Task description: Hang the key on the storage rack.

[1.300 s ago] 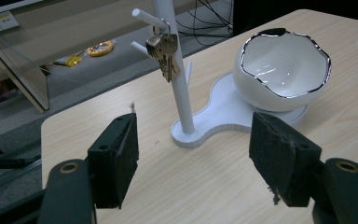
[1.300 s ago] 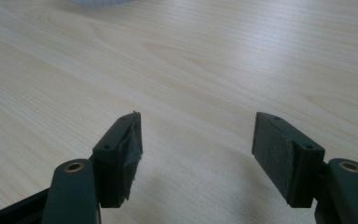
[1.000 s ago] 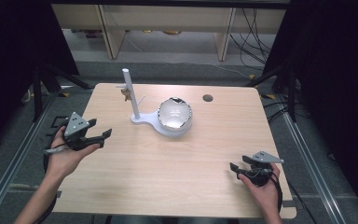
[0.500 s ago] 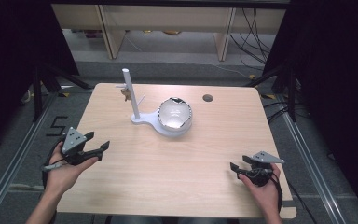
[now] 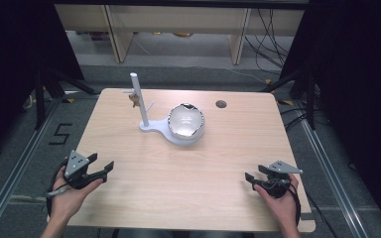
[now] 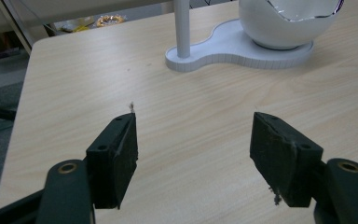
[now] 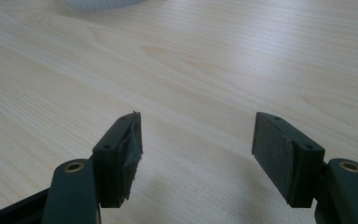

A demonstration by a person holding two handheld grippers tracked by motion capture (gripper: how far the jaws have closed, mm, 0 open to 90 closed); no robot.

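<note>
White stand with upright post and bowl, far table centre.

A light wooden table filled the middle of the scene. On its far half, a little left of centre, stood a flat white plastic stand base. A thin white upright post rose from the left end of that base, and a small brass-coloured key hung just beside the post near its top. A round white bowl with a jagged open rim sat on the right end of the base. To the right of the bowl, near the far edge, a small dark round hole lay in the tabletop. The left black two-jaw gripper sat at the near left edge, and the right black two-jaw gripper sat at the near right, well apart from each other and from the stand.
</note>
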